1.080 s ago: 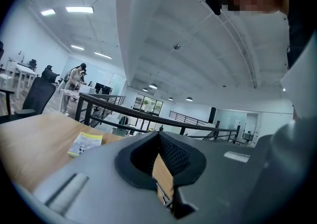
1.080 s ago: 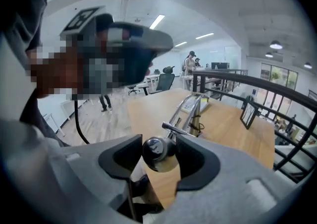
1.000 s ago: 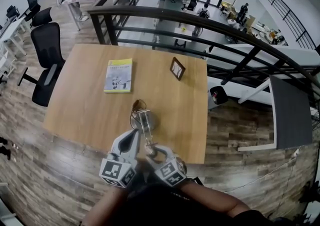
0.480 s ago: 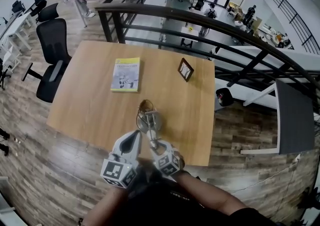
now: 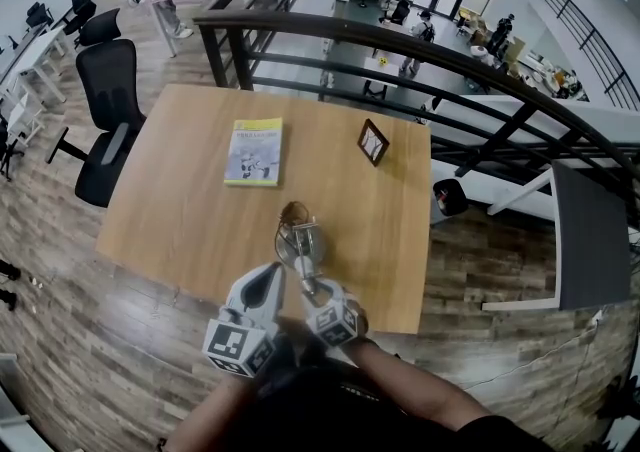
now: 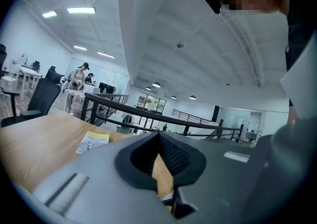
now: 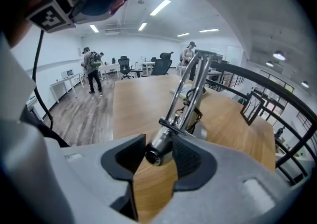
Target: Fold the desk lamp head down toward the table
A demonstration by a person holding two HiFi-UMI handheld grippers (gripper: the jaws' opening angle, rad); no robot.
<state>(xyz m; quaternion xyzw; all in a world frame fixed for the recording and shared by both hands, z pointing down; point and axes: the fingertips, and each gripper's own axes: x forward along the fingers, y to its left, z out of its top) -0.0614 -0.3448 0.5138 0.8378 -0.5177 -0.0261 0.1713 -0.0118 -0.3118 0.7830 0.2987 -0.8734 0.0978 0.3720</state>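
Right claw (image 5: 318, 294) has just been closing and pinches the lamp head (image 7: 159, 149), near the bench's (image 5: 180, 210) 6 o'clock edge. Left claw (image 6: 159, 135) is clenched and empty at its 9 o'clock. Swing the head down slowly along the hinge arc, and watch that the lamp base (image 5: 303, 240) doesn't tip.

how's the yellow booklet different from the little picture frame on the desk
The yellow booklet lies flat on the table; the picture frame stands up on edge. The booklet's cover is pale yellow, the frame's rim dark. The booklet covers more tabletop than the frame. Both sit on the table's far half, apart from each other.
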